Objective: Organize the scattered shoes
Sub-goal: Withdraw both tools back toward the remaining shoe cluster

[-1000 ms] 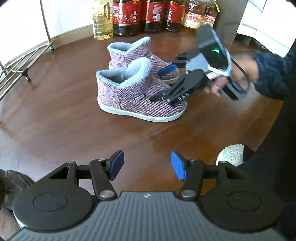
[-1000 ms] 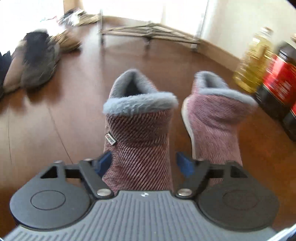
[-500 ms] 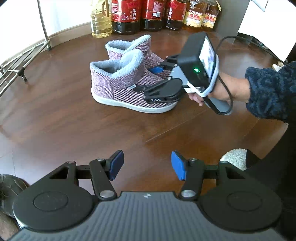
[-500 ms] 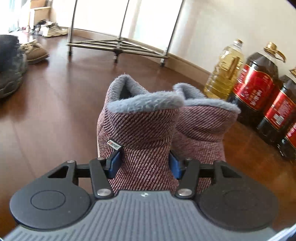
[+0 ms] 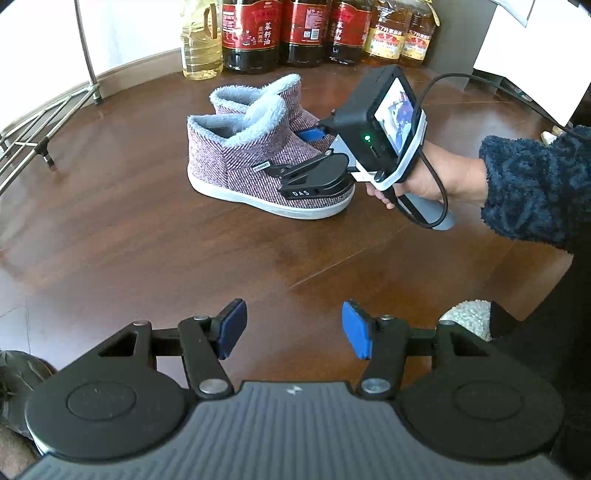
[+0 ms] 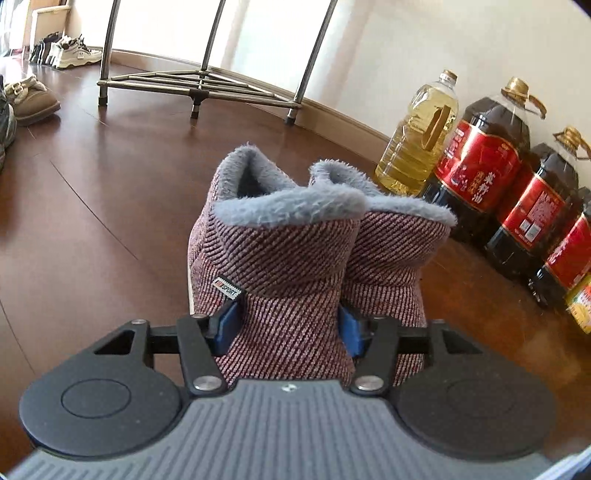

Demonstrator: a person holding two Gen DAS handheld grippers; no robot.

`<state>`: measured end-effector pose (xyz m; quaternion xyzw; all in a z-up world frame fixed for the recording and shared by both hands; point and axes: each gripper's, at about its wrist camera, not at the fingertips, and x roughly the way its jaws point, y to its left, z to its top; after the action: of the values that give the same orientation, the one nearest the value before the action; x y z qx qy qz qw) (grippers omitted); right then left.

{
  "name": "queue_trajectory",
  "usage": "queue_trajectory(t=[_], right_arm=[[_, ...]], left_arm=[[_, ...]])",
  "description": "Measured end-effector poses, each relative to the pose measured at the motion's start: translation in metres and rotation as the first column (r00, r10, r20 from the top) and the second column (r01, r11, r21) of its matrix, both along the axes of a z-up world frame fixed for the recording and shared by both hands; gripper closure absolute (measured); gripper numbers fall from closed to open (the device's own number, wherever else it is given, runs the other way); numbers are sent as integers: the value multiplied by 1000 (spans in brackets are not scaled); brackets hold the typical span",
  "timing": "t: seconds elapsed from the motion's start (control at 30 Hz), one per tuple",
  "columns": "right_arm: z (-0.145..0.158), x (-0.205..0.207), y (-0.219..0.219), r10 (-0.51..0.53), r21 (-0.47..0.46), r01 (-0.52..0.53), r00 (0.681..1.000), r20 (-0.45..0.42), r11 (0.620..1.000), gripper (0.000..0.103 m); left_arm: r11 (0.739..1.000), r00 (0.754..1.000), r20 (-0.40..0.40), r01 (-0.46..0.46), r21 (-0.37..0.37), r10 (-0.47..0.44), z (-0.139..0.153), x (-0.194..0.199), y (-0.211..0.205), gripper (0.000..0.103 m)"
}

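Note:
Two maroon woven slipper boots with grey fleece cuffs stand side by side on the wooden floor. My right gripper (image 6: 288,328) is shut on the toe part of the near boot (image 6: 280,266), its blue pads pressing both sides; the far boot (image 6: 399,254) touches it on the right. In the left wrist view the near boot (image 5: 236,166) and far boot (image 5: 258,96) sit mid-floor, with the right gripper (image 5: 310,155) clamped on the near one. My left gripper (image 5: 293,328) is open and empty, low over bare floor in front of them.
Several oil bottles (image 6: 484,155) line the wall just right of the boots, also seen in the left wrist view (image 5: 251,33). A metal rack (image 6: 199,81) stands behind. Other shoes (image 6: 29,99) lie at far left. A white fluffy slipper (image 5: 465,317) is near my right.
The right gripper closed on the near boot and slid it up against the far boot, so the pair now touches. The left gripper stayed open and rose slightly.

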<state>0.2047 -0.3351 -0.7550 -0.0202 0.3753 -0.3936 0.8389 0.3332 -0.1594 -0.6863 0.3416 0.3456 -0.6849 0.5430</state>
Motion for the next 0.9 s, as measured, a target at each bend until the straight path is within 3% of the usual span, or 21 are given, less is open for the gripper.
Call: queue_trajectory(t=[0.2,0.33,0.4,0.47,0.53,0.6,0.73,0.83,0.9], right_arm=[[18,-10,35,-24,-16,24,999,22,1000,44],[8,-7,34,-37,44,38,999,-25,998,48],[20,-10,33,-45,79,44,999,12,996,46],[38,-15,39,-33,94,29,998,51,995,33],[56,-17,52,9,159,-25,995,103,987,26],[67,-5,70,95,268,-130,986,139,955,25],[67,26,92,201,367,-240,969,142,899,25],[67,66,113,314,444,-339,940,129,830,25],[69,89,127,386,466,-394,915,119,792,25]], left_arm=[[999,1000,-11,-29,14,29,-2,9,5,42],[997,998,-14,-66,28,66,0,20,13,42],[993,994,-7,-112,34,112,4,34,25,39],[988,988,4,-152,36,152,7,45,37,35],[976,976,19,-217,32,217,11,62,59,34],[958,958,36,-286,32,285,13,76,80,30],[906,906,50,-422,34,420,11,95,127,29],[832,832,45,-554,22,552,4,105,171,29],[759,759,30,-651,7,650,-1,110,203,29]])
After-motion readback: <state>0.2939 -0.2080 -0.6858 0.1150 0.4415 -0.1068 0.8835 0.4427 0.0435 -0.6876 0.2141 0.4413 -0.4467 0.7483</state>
